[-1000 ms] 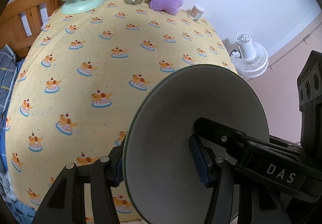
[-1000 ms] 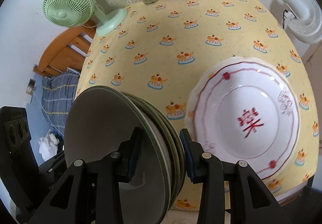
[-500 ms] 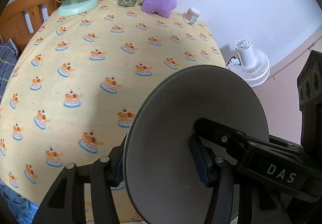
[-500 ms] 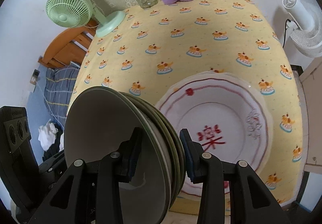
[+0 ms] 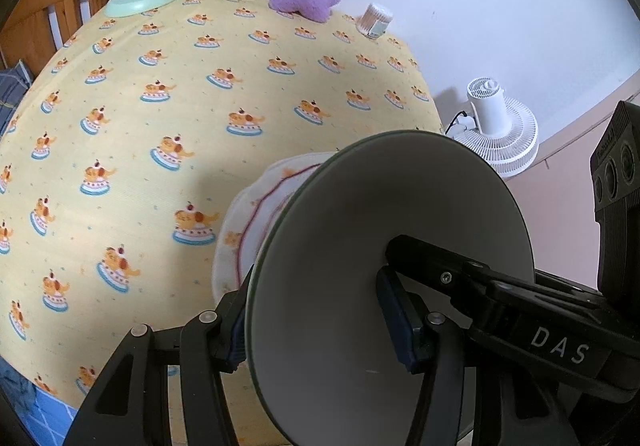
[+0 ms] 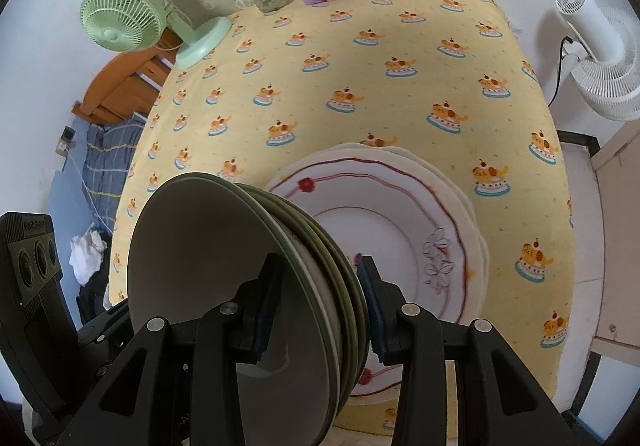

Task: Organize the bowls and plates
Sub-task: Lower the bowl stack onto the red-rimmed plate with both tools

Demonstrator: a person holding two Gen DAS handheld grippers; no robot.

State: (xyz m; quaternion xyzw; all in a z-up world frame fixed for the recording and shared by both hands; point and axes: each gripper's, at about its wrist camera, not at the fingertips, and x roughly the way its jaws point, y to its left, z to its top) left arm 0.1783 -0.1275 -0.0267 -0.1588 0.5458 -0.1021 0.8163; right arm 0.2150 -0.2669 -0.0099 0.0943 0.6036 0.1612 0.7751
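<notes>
Both hand-held grippers were clamped on the same load: a stack of grey-green plates (image 6: 248, 286) held on edge, upright, above the near side of the bench (image 6: 360, 85). In the right wrist view the right hand-held gripper (image 6: 318, 310) had its two blue pads pressed against the outer faces of the stack at lower centre of the frame, and at least three or four rims showed between them. In the left wrist view the left hand-held gripper (image 5: 316, 322) pinched a plate of that stack (image 5: 384, 266) at lower centre, one pad on the pale face and the other behind it.

Below and beyond the stack lay the white plate with red rings (image 6: 400, 246), flat on the yellow cloth at centre right of the right wrist frame; a second scalloped rim seemed to peek out beneath it. In the left view only its left rim (image 5: 248, 213) showed past the held plate.

The step in hand looked like carrying the green stack over to the white plates. The next move would call for tipping the stack from vertical to flat and lowering it centred, with both grips keeping equal pressure so that no plate slipped from between the pads.
</notes>
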